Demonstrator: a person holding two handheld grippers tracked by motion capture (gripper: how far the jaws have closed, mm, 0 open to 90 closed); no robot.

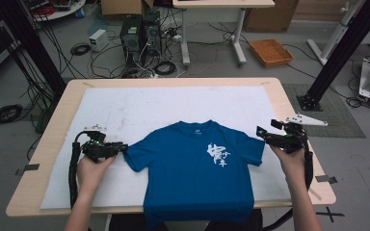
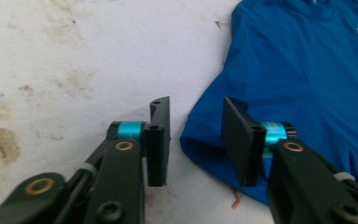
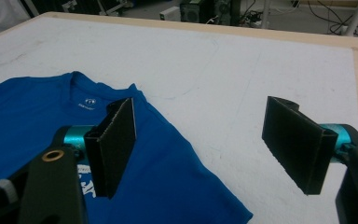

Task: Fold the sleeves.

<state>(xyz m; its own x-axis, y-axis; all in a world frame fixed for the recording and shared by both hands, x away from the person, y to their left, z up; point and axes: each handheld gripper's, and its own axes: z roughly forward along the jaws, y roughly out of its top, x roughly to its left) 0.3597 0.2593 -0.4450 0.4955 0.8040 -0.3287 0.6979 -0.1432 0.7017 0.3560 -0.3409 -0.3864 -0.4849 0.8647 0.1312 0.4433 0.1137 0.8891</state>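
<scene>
High view has a blue t-shirt (image 1: 197, 168) laid flat, front up, on the white mat (image 1: 125, 106) that covers the table (image 1: 289, 96), with its hem hung a bit over the near edge. The left gripper (image 1: 124, 148) is parked right at the tip of the shirt's left sleeve (image 2: 205, 140), and in the left gripper view that sleeve's cuff is seen sitting between the two jaws, which are partly closed but not yet pressed on the cloth, so nothing's pinched yet. The right gripper (image 1: 260, 132) is held at the other sleeve (image 3: 205, 196) with its jaws spread wide, over the cloth's edge. So the grab-both-sleeves step looks to be in hand, probably for a fold. Next, the left jaws need to be closed fully on the cuff, and the right ones lowered onto theirs before anything's lifted.
</scene>
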